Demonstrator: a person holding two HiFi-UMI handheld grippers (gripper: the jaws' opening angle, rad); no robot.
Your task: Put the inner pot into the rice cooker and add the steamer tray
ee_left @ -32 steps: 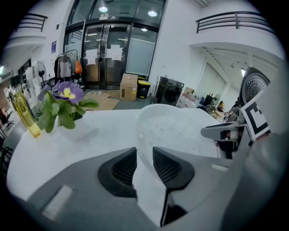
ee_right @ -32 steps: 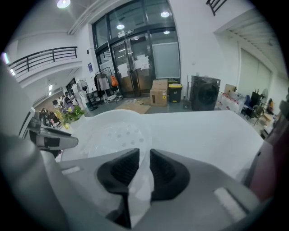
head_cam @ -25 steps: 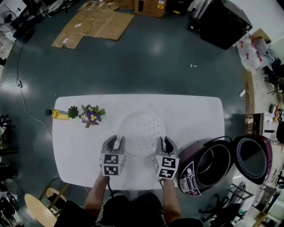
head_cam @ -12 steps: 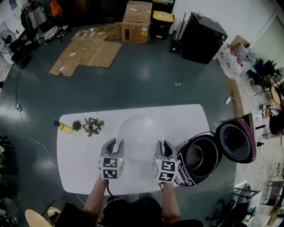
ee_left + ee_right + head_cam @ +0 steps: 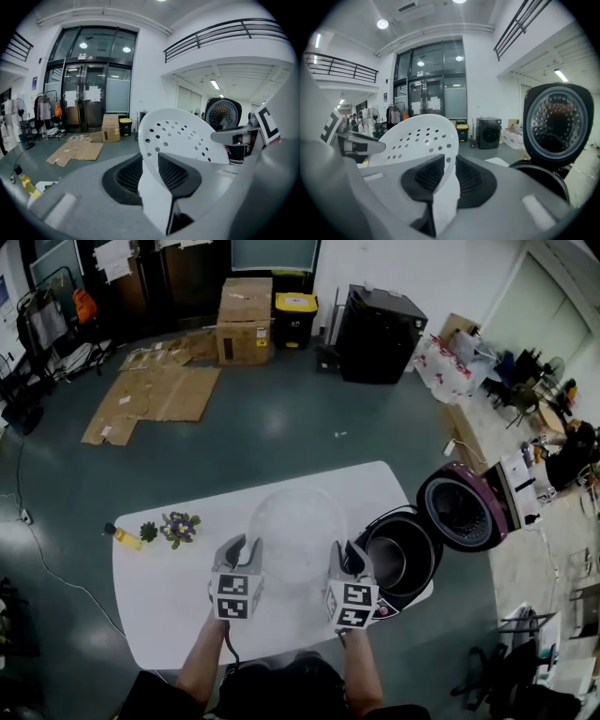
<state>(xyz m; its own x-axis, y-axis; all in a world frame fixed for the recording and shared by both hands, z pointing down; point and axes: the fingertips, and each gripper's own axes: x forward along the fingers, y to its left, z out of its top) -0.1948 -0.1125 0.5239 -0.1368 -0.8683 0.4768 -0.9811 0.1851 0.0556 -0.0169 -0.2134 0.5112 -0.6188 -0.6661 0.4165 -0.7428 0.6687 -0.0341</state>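
Grip first: left gripper [image 5: 242, 545] and right gripper [image 5: 349, 554] each have their jaws part-closed on a rim tab of the steamer tray [image 5: 298, 531], one on either side. Pads press the white plastic in both gripper views, so neither gripper is empty.

Tray is round and perforated, with no long axis to speak of. The line between the two grips runs left-right across it. It looks held clear of the bench [image 5: 169, 606], not resting on it.

Relation that matters: the rice cooker [image 5: 405, 579] sits at the bench's right edge, to the right of the tray. The right gripper is the nearer one, just beside the cooker's front panel. The lid [image 5: 466, 507] stands open on the far-right side, and the inner pot [image 5: 386, 561] looks already seated in the well. My read is that only the tray is left to go in, which needs a carry to the right and then a level drop onto the pot rim.

Counts:
- two grippers
- one tray
- one cooker
- one pot
- one lid

On the left of the bench, well apart, are one flower bunch [image 5: 178, 528] and one yellow bottle [image 5: 122, 535]. Beyond that is floor, with flattened cardboard [image 5: 150, 395] lying on it.
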